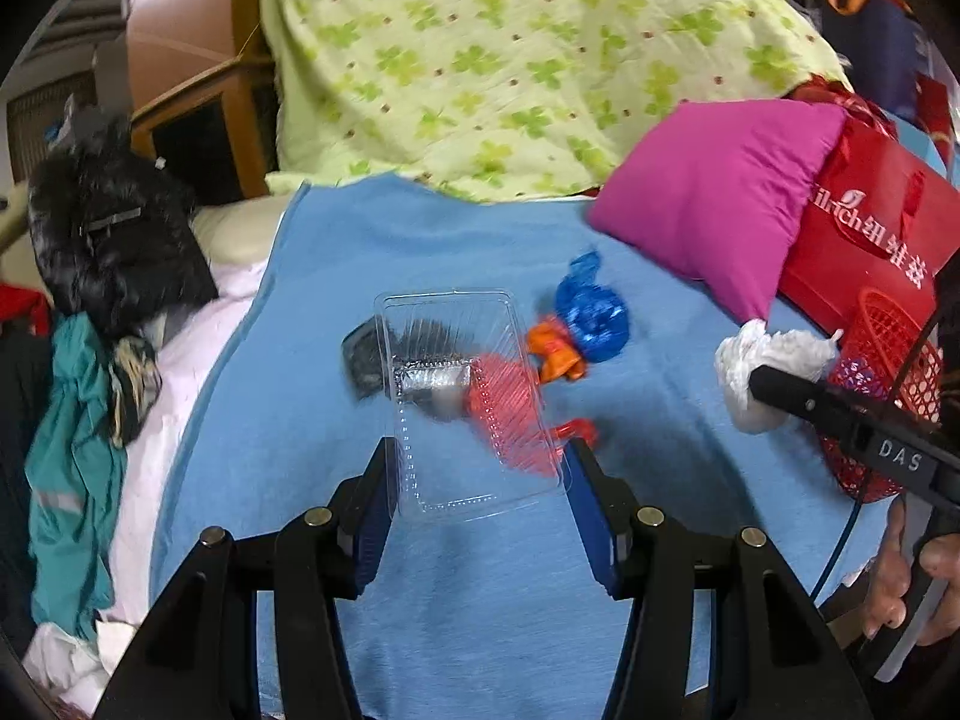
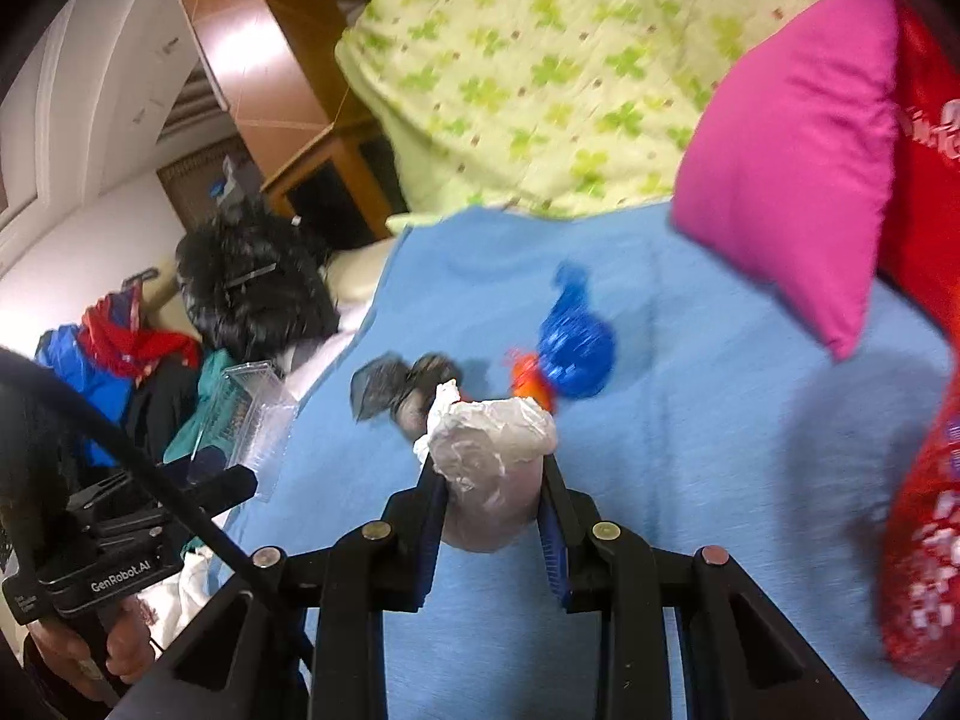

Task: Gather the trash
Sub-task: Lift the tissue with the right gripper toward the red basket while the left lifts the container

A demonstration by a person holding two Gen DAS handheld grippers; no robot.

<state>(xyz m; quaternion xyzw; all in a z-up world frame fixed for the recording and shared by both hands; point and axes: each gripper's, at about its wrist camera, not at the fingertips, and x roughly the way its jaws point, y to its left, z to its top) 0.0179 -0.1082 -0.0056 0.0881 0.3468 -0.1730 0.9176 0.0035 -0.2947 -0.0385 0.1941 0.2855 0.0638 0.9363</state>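
My left gripper is shut on a clear plastic clamshell box, held above the blue blanket. Through the box I see a black wrapper and red and silver scraps lying on the blanket. A crumpled blue wrapper and an orange one lie just beyond. My right gripper is shut on a balled white plastic bag, lifted off the blanket. In the left wrist view that bag hangs at the right gripper, beside a red mesh basket.
A magenta pillow and a red paper bag lie at the back right. A green clover quilt is heaped behind. Black fur, teal clothing and other clothes pile along the left edge. A person's hand grips the right tool.
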